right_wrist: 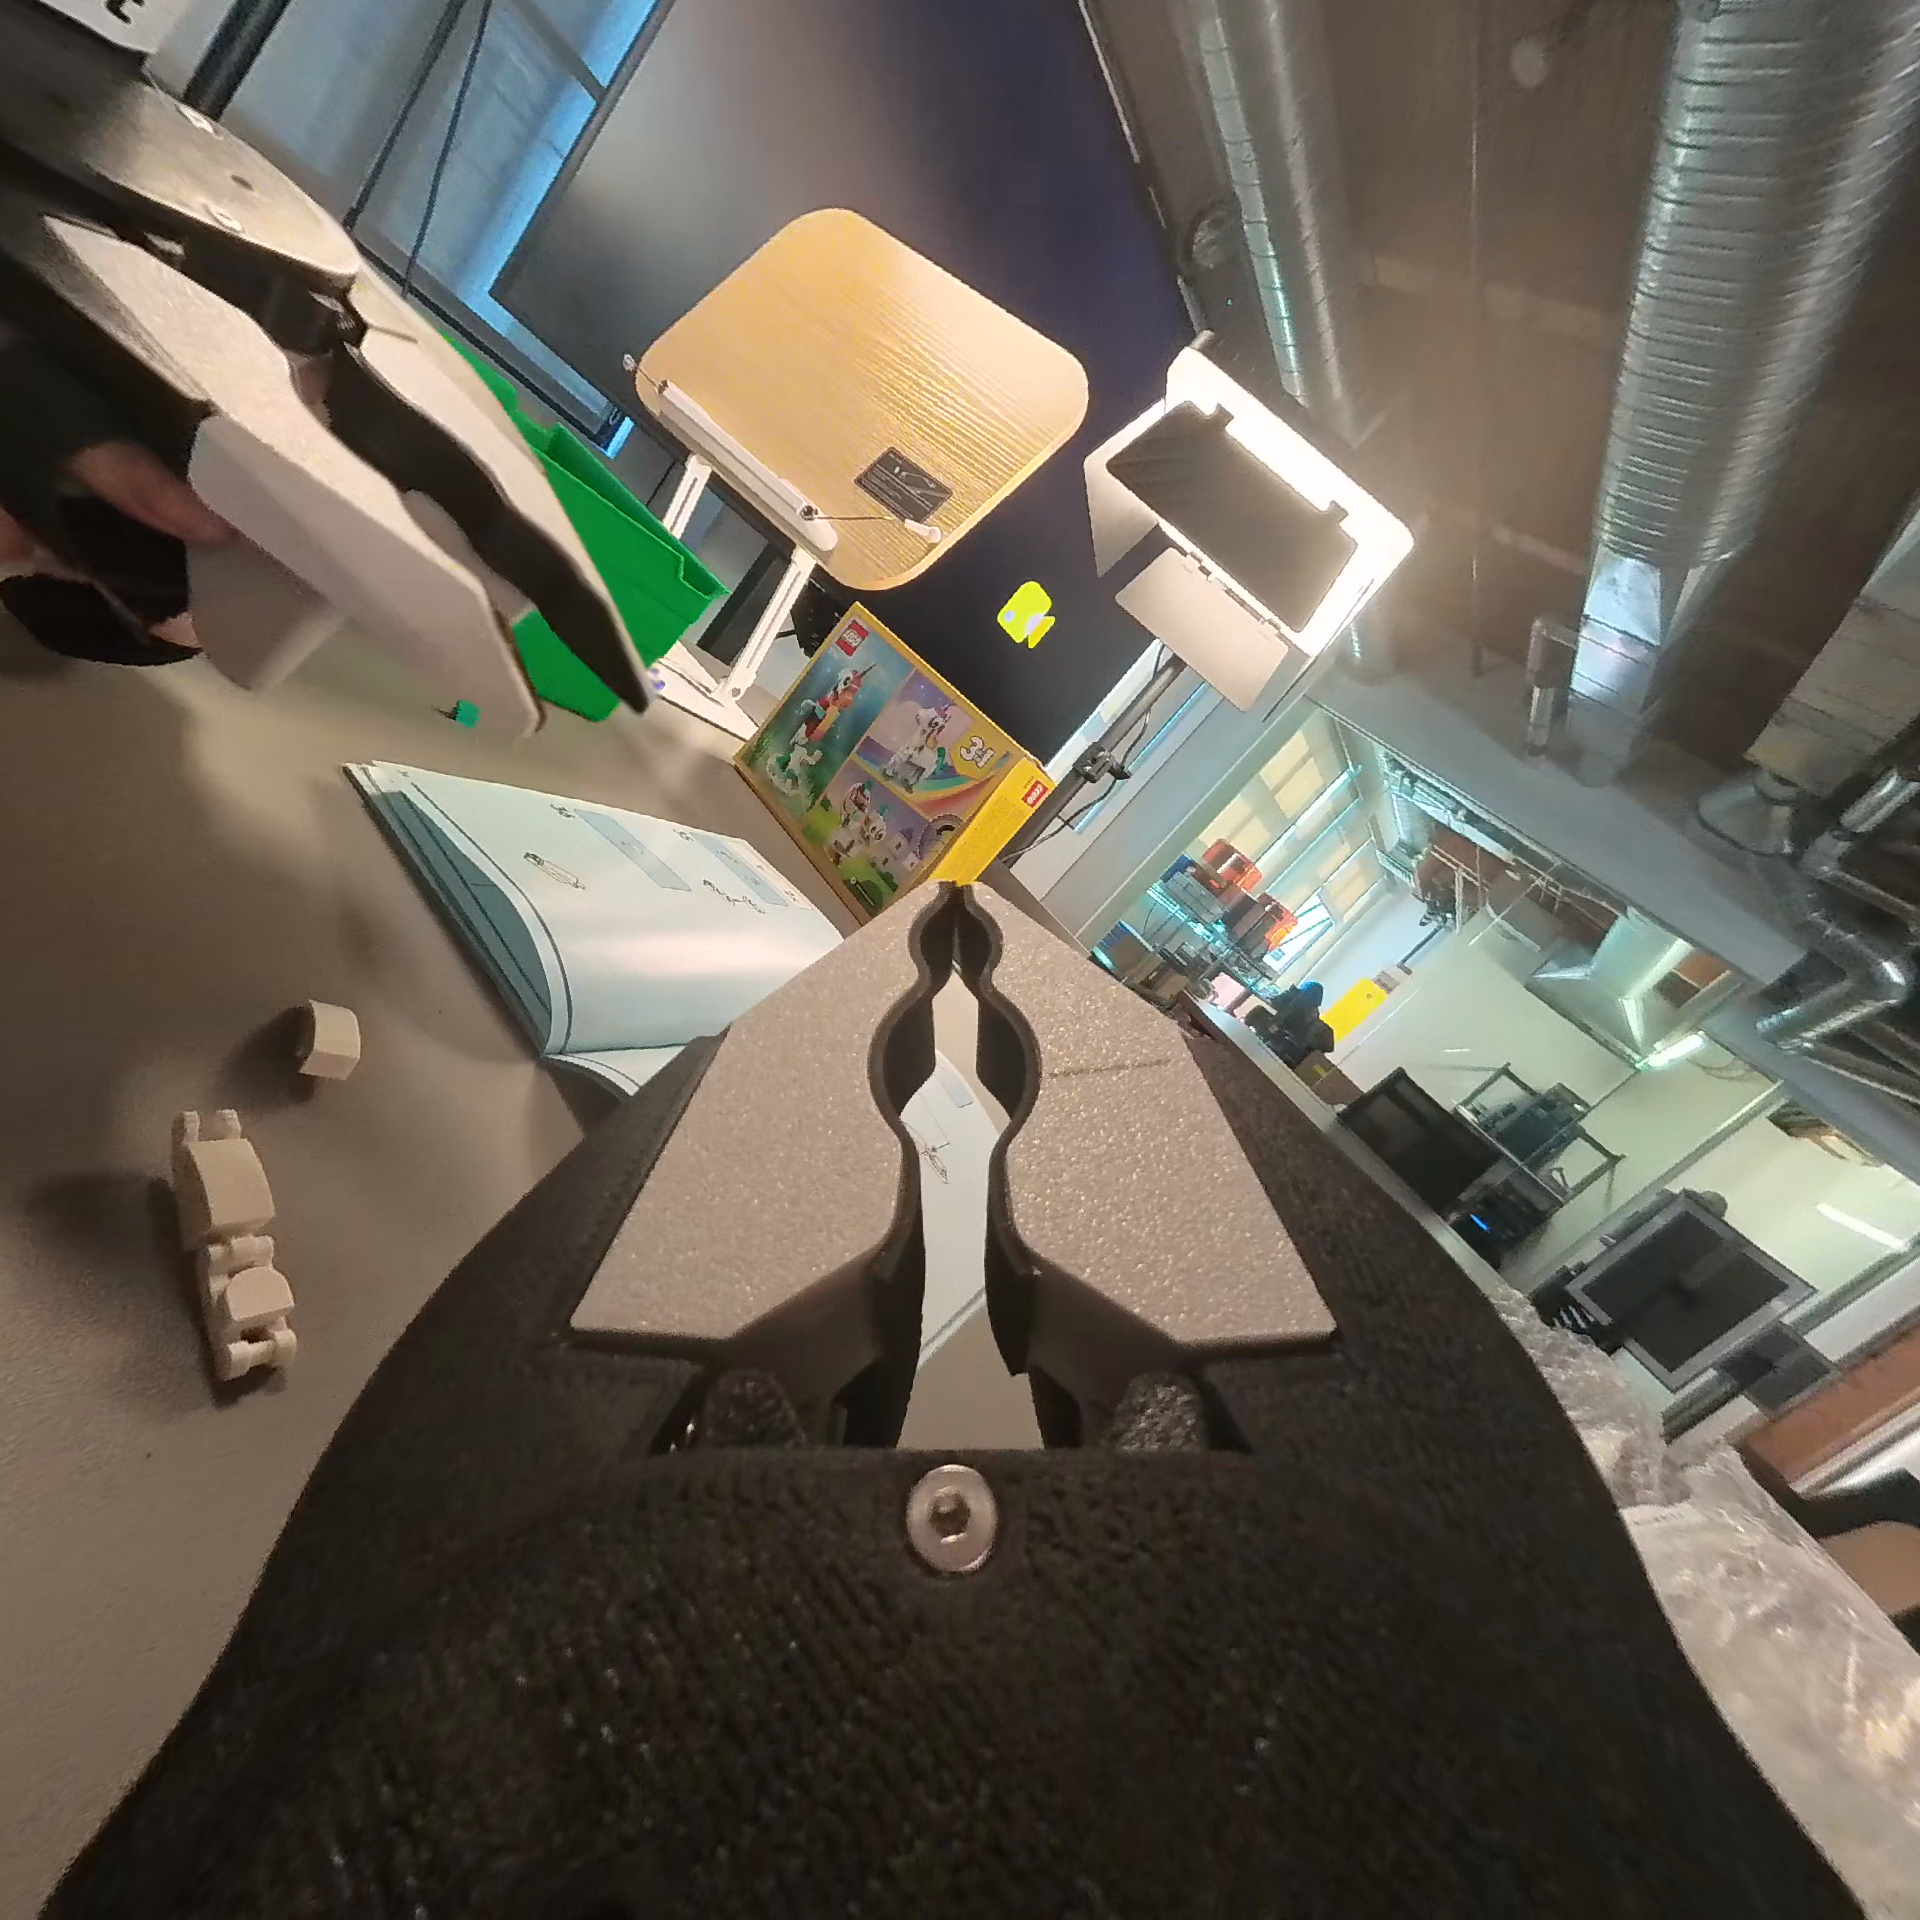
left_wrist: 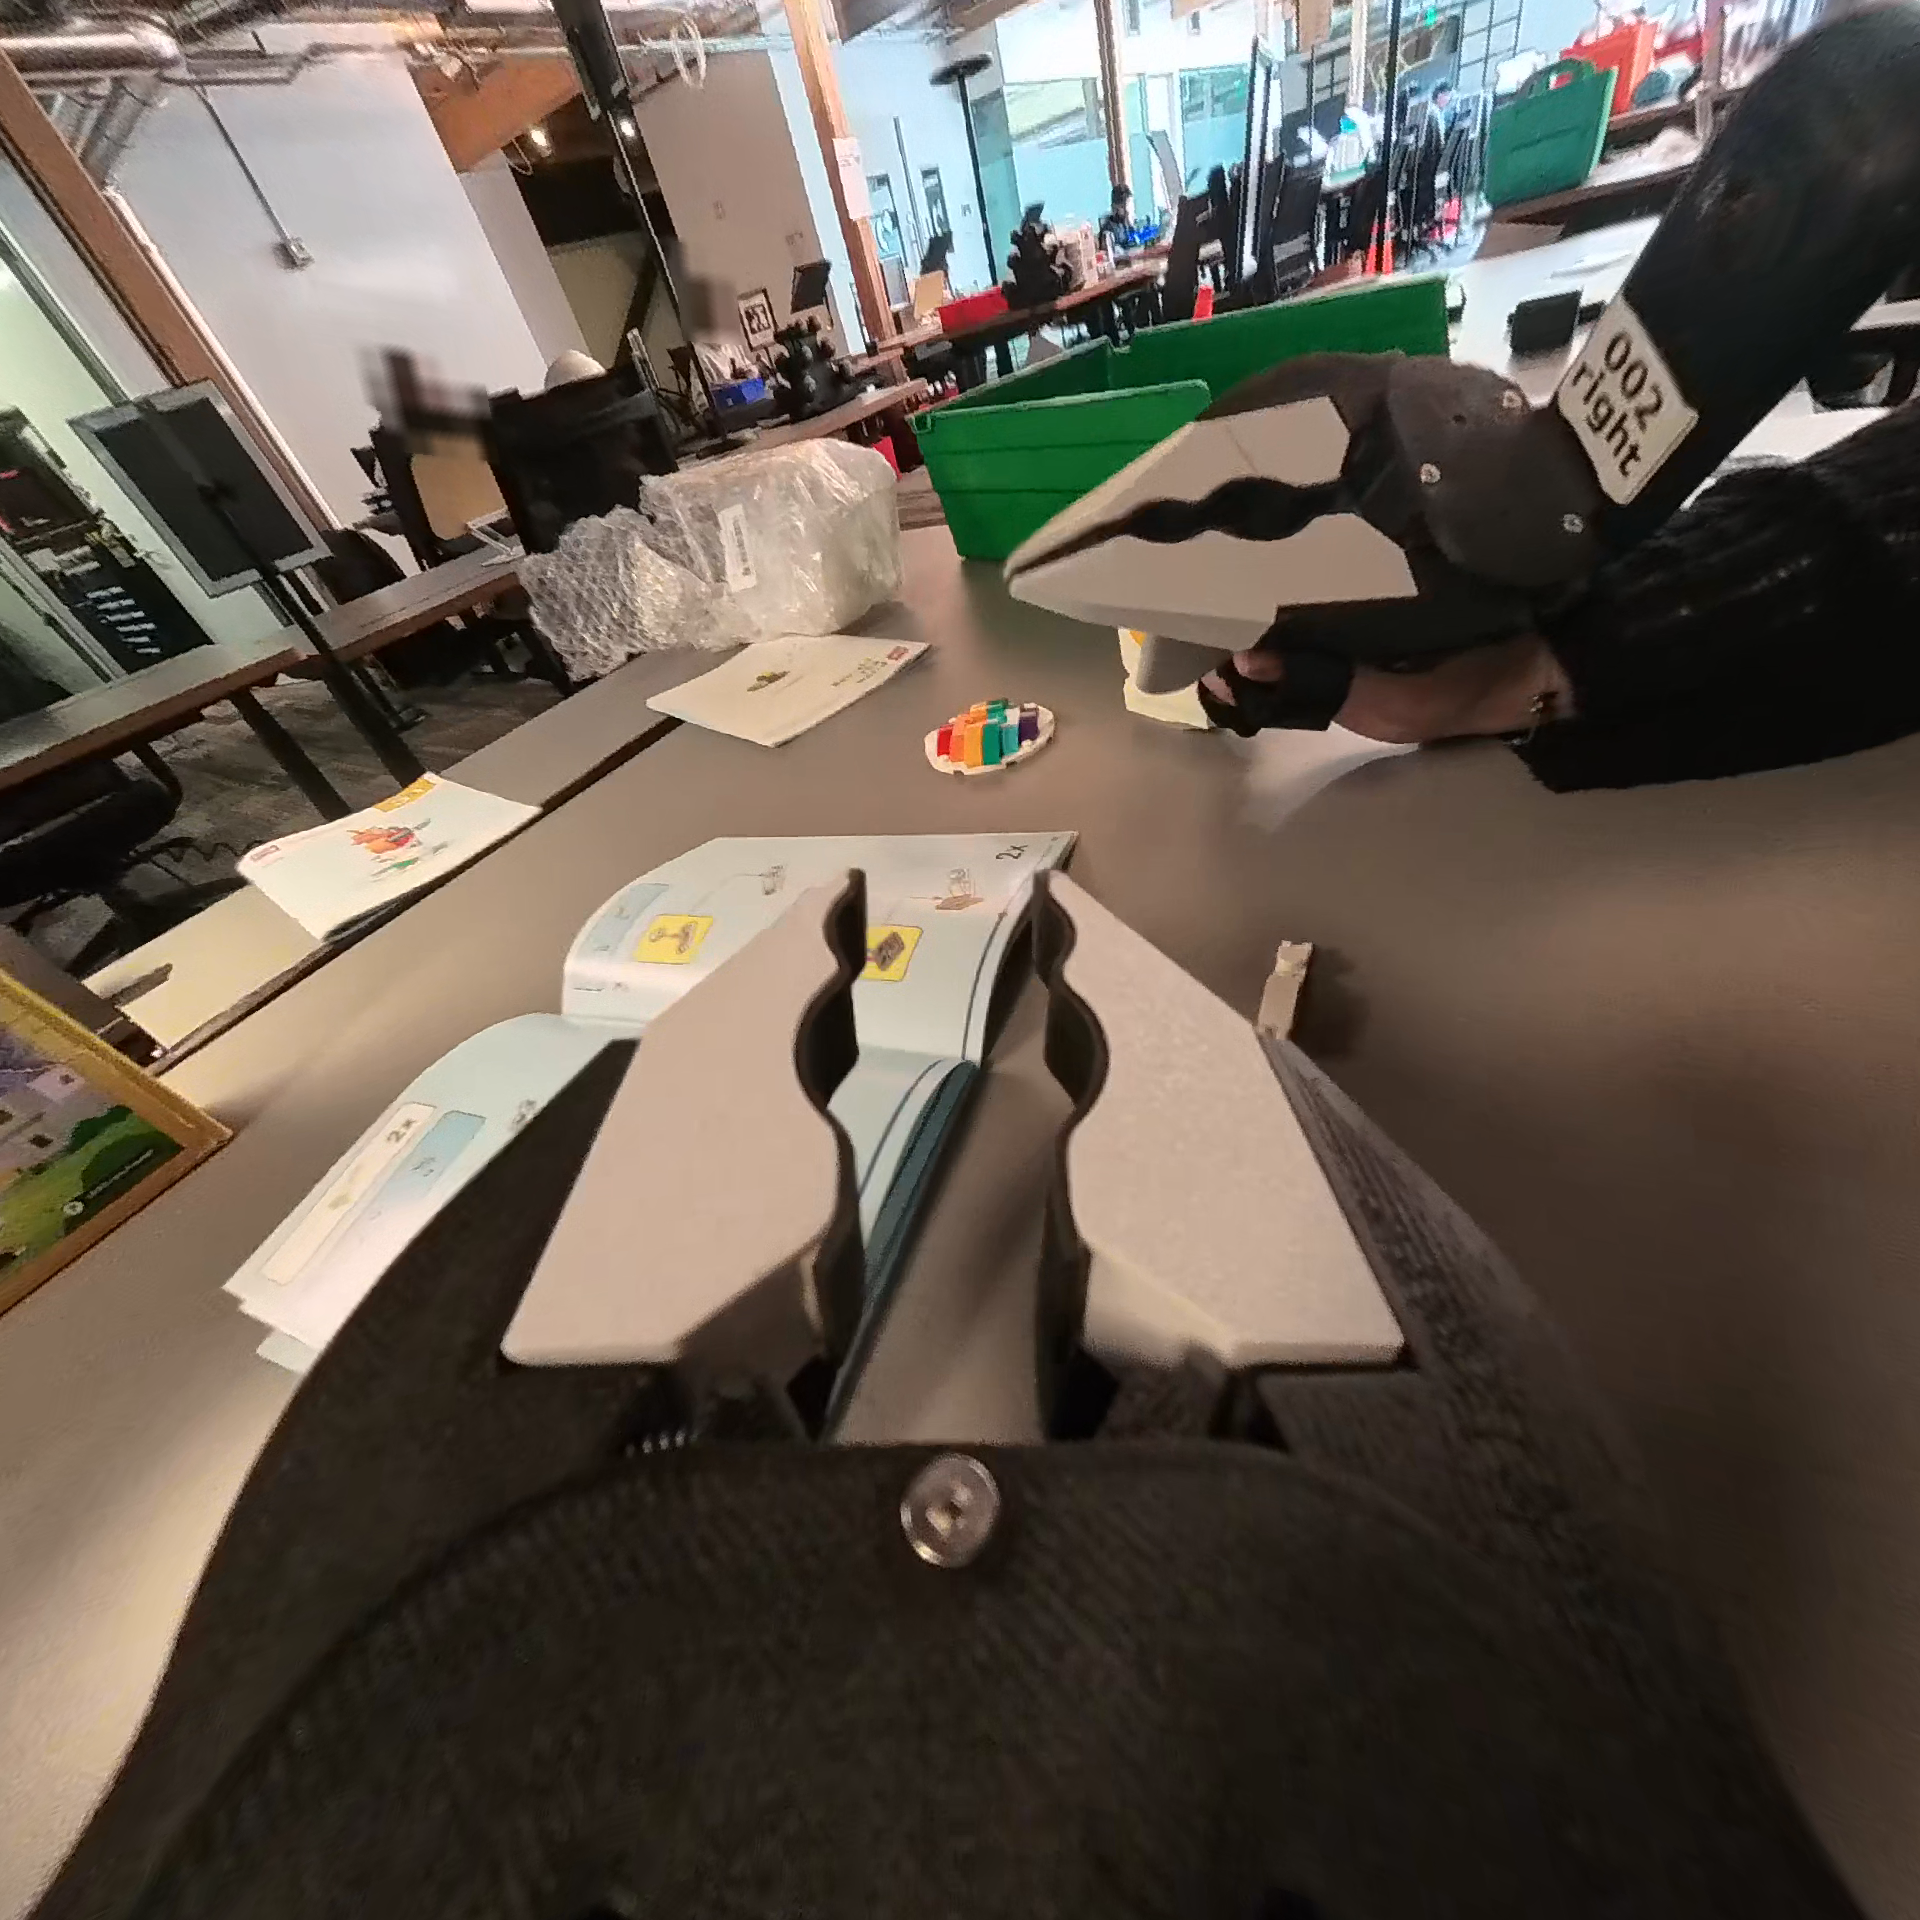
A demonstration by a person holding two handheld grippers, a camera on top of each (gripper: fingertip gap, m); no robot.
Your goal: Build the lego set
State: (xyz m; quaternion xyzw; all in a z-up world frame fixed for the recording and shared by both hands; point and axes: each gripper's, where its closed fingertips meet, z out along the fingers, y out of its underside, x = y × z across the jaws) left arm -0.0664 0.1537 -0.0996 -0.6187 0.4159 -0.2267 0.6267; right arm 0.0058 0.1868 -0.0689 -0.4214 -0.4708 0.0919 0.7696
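Left gripper (left_wrist: pixel 945 914) spread, nothing in it, hovering over the open instruction booklet (left_wrist: pixel 727 966) on the grey table (left_wrist: pixel 1455 1039). Right gripper (right_wrist: pixel 954 902) pressed together at the tips, nothing visible between them. White lego assembly (right_wrist: pixel 231 1242) and a loose white brick (right_wrist: pixel 330 1039) lie on the table beside the booklet. Rainbow-coloured lego piece (left_wrist: pixel 989 736) sits farther back; lego box (right_wrist: pixel 894 790) stands behind the booklet.

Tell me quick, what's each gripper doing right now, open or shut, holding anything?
Left gripper: open, nothing between its fingers, over the open instruction booklet.
Right gripper: shut, tips together, holding nothing visible.
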